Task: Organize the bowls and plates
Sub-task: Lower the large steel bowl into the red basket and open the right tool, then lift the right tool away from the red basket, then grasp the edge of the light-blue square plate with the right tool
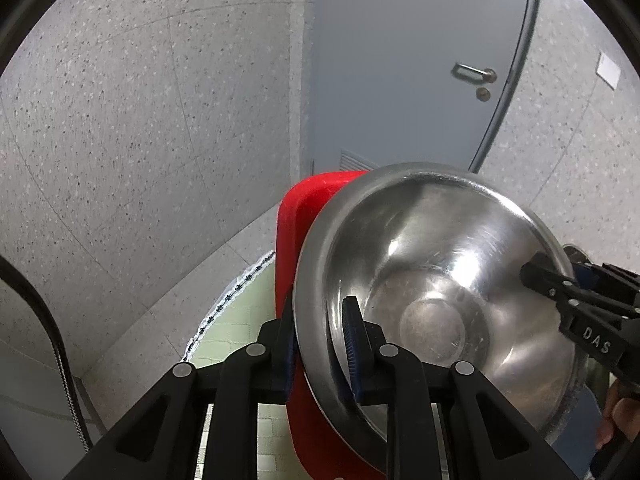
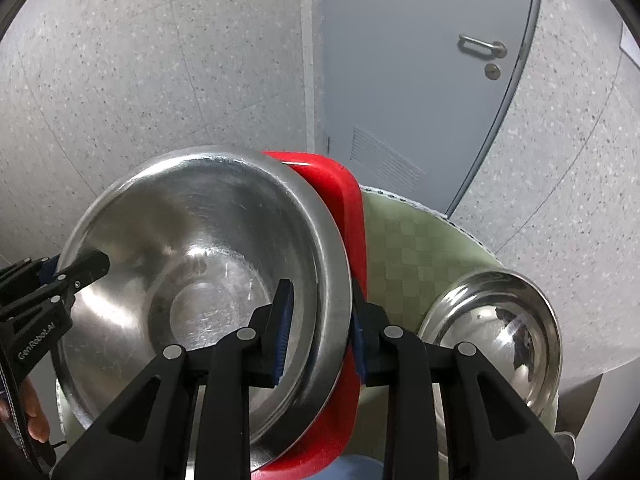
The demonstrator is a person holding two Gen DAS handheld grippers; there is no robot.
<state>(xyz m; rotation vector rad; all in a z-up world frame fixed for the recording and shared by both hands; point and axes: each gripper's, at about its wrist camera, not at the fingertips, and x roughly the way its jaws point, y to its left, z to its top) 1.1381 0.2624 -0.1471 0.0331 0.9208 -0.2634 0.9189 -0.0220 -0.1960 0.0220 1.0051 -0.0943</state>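
A large steel bowl point(image 1: 436, 288) sits in a red tray point(image 1: 304, 216), and both are lifted and tilted above the table. My left gripper point(image 1: 320, 344) is shut on the bowl's left rim together with the tray's edge. My right gripper point(image 2: 320, 320) is shut on the opposite rim of the same bowl point(image 2: 208, 264) and the red tray point(image 2: 344, 216). Each gripper shows in the other's view: the right gripper point(image 1: 560, 280) at the right, the left gripper point(image 2: 76, 272) at the left. A second steel bowl point(image 2: 496, 328) stands on the table at the right.
A round table with a green checked cloth point(image 2: 416, 248) lies below, its edge near a speckled tiled wall point(image 1: 140, 120). A grey door point(image 2: 420, 80) with a lever handle stands behind. A dark cable point(image 1: 52, 340) hangs at the left.
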